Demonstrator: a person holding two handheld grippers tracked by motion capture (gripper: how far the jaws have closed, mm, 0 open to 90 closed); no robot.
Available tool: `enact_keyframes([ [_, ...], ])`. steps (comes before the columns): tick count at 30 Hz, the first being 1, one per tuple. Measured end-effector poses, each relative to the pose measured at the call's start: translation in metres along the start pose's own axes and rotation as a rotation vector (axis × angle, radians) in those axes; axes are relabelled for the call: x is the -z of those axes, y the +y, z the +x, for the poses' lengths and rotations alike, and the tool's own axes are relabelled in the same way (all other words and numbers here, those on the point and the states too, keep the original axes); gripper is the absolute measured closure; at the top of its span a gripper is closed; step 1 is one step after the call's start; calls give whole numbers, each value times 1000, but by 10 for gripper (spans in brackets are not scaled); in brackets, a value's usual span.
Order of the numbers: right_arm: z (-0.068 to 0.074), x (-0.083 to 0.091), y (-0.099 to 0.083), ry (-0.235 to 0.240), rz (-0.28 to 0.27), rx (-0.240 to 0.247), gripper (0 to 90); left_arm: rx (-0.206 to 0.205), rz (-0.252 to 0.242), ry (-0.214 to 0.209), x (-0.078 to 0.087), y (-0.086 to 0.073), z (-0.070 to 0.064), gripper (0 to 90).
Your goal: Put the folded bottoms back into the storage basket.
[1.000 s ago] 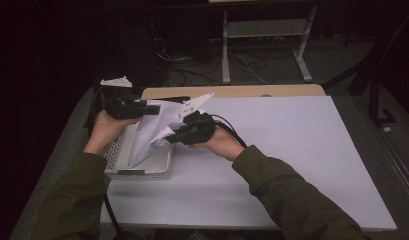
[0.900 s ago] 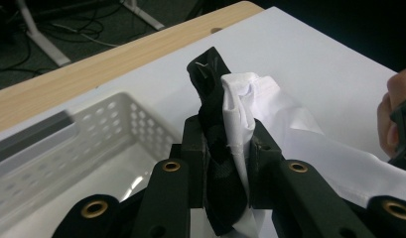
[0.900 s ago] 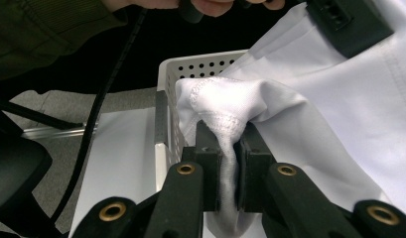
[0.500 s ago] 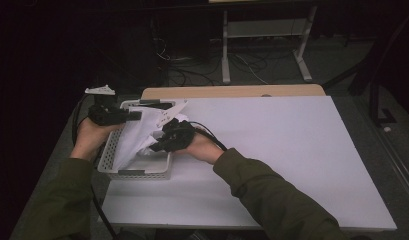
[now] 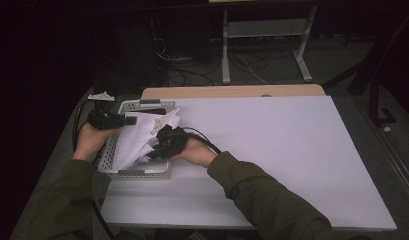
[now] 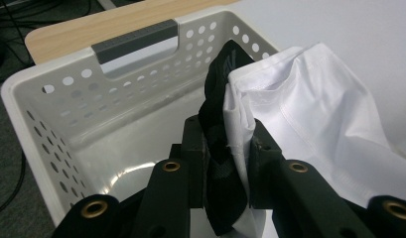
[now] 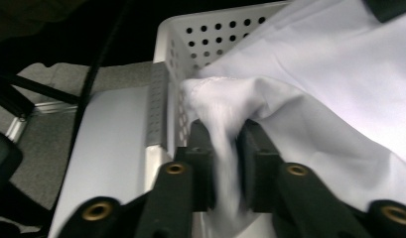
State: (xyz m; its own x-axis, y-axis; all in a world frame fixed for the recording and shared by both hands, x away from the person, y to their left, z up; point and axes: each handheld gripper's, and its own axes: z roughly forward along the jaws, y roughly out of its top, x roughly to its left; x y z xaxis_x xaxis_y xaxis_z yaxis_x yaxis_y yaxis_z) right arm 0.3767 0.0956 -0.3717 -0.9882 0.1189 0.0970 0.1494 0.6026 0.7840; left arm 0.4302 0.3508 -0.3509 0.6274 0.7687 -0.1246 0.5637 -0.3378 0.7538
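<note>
A dim room with tangled cables on the floor and a white frame stand (image 5: 262, 35) lies beyond the white surface (image 5: 292, 150), whose far edge shows a strip of bare wood. On the surface there is one basket, one garment, and two tools.

The white perforated basket (image 5: 109, 155) sits at the surface's left edge, its left wall just about at the rim and its grey handle bar (image 6: 136, 39) on the far wall. One white garment (image 5: 137, 140), with a black strip (image 6: 218, 99) sewn along one edge, hangs bunched over the basket's inside, partly down in it and partly held up above its right wall.

The left tool (image 5: 129, 120) is over the basket's far left corner; in the left gripper view its jaws are clamped on the garment's hem and the black strip together. The right tool (image 5: 159, 147) is over the basket's right wall; in the right gripper view its jaws are pinched on a gathered fold of the white fabric just above the perforated wall.

To the right of the basket the surface is bare and wide, reaching to its far and right edges. To the left the floor drops away just beside the basket.
</note>
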Motion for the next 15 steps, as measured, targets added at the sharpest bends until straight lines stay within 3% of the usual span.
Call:
enact_keyframes([
  [3,2,4,-3,21,2,3,685,-10,3,-10,-5,-1,0,744],
  [7,2,14,-8,16,-14,1,676,-18,23,-21,-16,-3,-2,743],
  [15,-3,34,-21,-13,-62,-38,615,-3,58,35,-31,1,-3,739],
])
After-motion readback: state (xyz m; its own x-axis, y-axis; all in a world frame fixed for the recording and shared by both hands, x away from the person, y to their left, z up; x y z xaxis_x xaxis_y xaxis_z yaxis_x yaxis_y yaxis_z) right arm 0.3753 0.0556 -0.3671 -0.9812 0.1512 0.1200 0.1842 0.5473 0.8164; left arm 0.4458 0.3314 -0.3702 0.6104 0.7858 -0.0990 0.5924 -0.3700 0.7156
